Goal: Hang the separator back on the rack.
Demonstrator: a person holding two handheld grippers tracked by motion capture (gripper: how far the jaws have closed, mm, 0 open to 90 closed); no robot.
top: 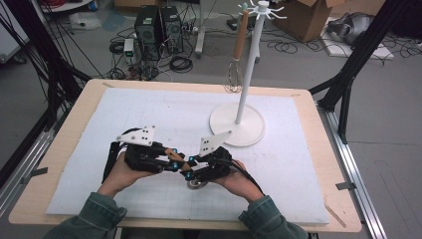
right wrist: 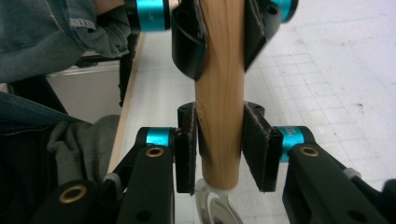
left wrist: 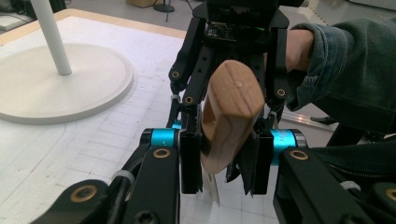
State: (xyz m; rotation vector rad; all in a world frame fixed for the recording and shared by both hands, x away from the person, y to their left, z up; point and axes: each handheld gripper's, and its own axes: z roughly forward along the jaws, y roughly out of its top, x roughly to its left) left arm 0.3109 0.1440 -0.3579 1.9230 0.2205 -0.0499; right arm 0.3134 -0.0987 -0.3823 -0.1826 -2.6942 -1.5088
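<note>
Near front edge of the table [top: 64, 149], over the white gridded mat [top: 149, 104]: both grippers meet on one wooden-handled utensil [top: 175, 155].

Left gripper [top: 166, 160]: the fingers are clamped on the wooden handle near its free end. In the left gripper view the rounded butt of the handle [left wrist: 231, 109] points toward the camera, pinched between the two black fingers [left wrist: 190, 161], with the left gripper [left wrist: 223, 163] closed snugly on both sides.

Right gripper [top: 189, 169]: the fingers are clamped on the same handle, lower down, close to the metal end. In the right gripper view the handle [right wrist: 219, 102] runs straight up between the black pads [right wrist: 256, 140] of the right gripper [right wrist: 219, 149], which press it on both flanks; the other gripper's fingers grip it farther up. A metal part [right wrist: 215, 207] sticks out below the wood; its shape is too blurred to tell. From the high view, a small round metal piece [top: 196, 184] shows just under the right gripper, close to the mat.

The handle lies tilted across the gap between the two hands, held off the mat.

Farther back on the mat: a white stand [top: 238, 127] with a round base and upright pole. A whisk [top: 236, 55] with a wooden handle hangs from a hook at its top, well apart from the grippers.
</note>
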